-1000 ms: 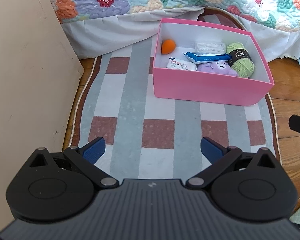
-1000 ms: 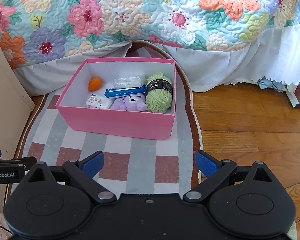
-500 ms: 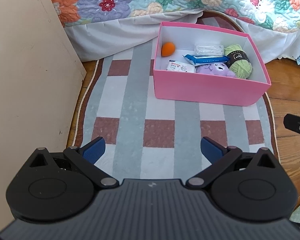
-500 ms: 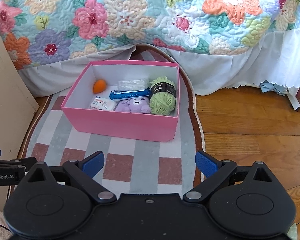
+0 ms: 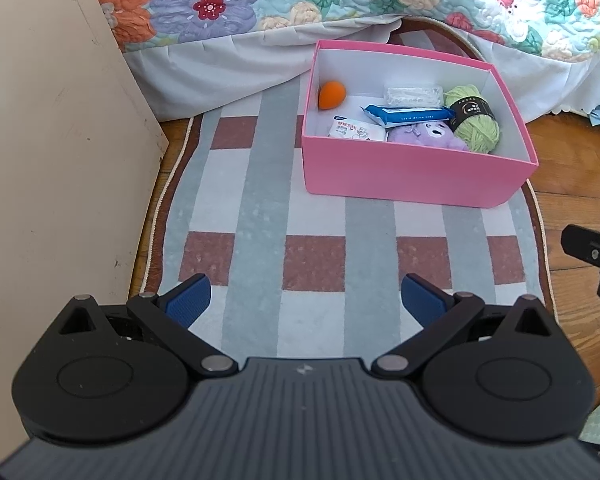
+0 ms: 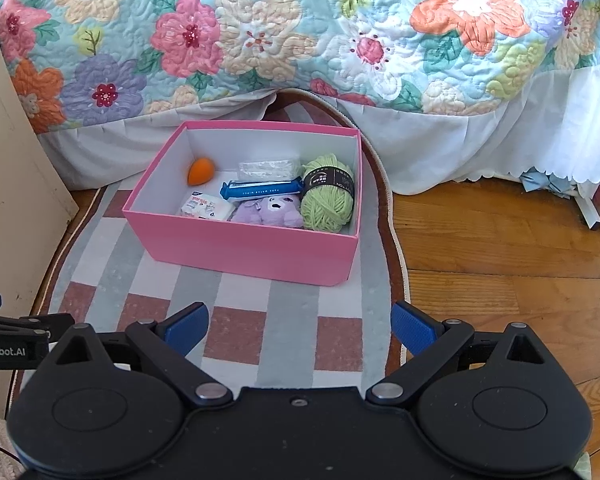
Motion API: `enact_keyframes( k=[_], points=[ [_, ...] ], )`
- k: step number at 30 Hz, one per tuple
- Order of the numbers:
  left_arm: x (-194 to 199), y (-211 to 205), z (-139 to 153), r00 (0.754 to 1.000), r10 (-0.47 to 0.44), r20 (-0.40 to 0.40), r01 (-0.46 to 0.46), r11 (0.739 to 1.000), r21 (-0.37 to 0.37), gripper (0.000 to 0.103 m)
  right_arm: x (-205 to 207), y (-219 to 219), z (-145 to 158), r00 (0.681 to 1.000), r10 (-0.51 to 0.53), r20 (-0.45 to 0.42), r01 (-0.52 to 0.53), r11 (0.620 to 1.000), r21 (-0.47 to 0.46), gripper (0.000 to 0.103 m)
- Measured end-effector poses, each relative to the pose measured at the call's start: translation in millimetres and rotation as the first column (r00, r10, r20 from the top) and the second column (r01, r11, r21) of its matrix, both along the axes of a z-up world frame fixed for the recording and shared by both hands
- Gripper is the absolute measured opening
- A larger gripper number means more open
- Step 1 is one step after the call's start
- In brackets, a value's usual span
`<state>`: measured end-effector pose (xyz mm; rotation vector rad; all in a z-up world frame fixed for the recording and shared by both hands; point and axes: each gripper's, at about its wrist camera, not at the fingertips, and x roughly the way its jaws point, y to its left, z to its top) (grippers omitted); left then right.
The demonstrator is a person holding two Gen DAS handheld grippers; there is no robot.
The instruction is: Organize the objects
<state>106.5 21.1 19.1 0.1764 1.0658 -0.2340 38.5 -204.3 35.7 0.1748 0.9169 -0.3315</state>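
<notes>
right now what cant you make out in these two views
- Pink box: its floor under the purple plush and green yarn is covered by them in both views.
- Blue packet: print too small to read.
- Rug: far end hidden under the bed skirt.
- Papers beside the bed: cut off by the right wrist view's edge.

We counted one pink box holding six things: one orange ball, one clear packet, one blue wipes pack, one white pack, one purple plush, one green yarn.
</notes>
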Motion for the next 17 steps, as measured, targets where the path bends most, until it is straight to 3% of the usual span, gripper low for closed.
enact_keyframes(
  k=[17],
  points=[
    [1.7, 0.5, -1.9, 1.000, -0.008, -0.012, 0.008, 1.000, -0.008, 0.103, 0.2, -0.4, -0.4, 1.000, 0.002, -0.001, -0.002, 1.000, 0.001, 0.099]
  ],
)
